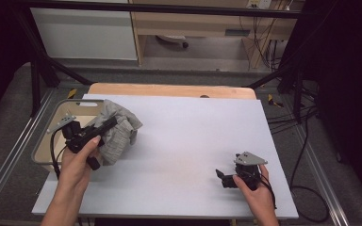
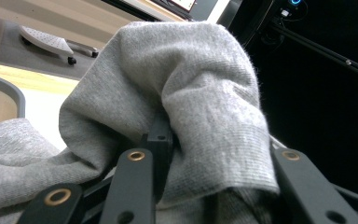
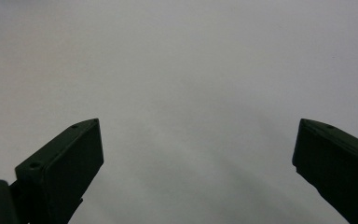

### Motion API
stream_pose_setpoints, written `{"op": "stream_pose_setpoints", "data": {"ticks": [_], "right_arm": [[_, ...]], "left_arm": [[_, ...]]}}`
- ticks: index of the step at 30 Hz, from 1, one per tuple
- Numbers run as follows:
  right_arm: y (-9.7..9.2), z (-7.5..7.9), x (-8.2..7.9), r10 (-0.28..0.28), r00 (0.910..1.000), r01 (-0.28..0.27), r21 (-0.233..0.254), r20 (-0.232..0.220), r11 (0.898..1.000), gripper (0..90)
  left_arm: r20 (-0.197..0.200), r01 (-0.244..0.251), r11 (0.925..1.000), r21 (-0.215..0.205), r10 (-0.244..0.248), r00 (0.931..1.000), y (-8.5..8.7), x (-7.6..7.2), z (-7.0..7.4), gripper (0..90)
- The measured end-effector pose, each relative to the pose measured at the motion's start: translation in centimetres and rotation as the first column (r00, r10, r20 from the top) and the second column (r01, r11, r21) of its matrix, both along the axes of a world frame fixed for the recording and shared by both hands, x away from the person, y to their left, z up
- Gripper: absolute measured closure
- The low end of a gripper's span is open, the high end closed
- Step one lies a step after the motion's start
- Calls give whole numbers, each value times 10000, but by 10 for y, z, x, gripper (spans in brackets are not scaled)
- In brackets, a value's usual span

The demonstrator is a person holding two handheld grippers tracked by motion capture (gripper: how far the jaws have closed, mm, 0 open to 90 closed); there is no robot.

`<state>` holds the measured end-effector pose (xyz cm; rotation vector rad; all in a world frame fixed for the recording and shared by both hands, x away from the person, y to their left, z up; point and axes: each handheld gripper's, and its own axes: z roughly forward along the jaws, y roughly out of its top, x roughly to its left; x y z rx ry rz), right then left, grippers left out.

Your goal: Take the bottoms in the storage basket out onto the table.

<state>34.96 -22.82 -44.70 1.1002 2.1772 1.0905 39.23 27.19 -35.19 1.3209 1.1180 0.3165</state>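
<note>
Grey knitted garment (image 1: 118,129), pinched between the left gripper (image 1: 104,126) jaws over the grey bin (image 1: 42,148), should be lifted clear slowly; right gripper (image 1: 222,177) rests spread.

Your left hand (image 1: 78,157) comes up from the bottom left with the forearm angled slightly rightward, fingers wrapped around the left gripper (image 1: 107,123), which points up and to the right with its grey plate toward the far left; its jaws are clamped together on grey knit fabric (image 2: 200,93). Your right hand (image 1: 257,186) sits low at the right, wrist nearly straight, holding the right gripper (image 1: 221,176) level and pointing left; its jaws stand wide apart with nothing between them.
</note>
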Motion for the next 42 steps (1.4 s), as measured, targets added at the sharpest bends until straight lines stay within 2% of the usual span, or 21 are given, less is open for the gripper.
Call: {"op": "stream_pose_setpoints", "data": {"ticks": [7,26,42], "right_arm": [[2,0,-1,161,9999,-161,-130,14,9998,25],[2,0,-1,141,9999,-141,-72,-16,9999,25],[2,0,-1,134,9999,-134,-70,-19,9999,26]], "left_arm": [[-68,34,10000,89,-33,10000,-3,1,-3,640],[-419,229,9987,447,-210,9989,-14,4,-17,639],[-450,449,9974,572,-423,9981,-23,4,-20,639]]}}
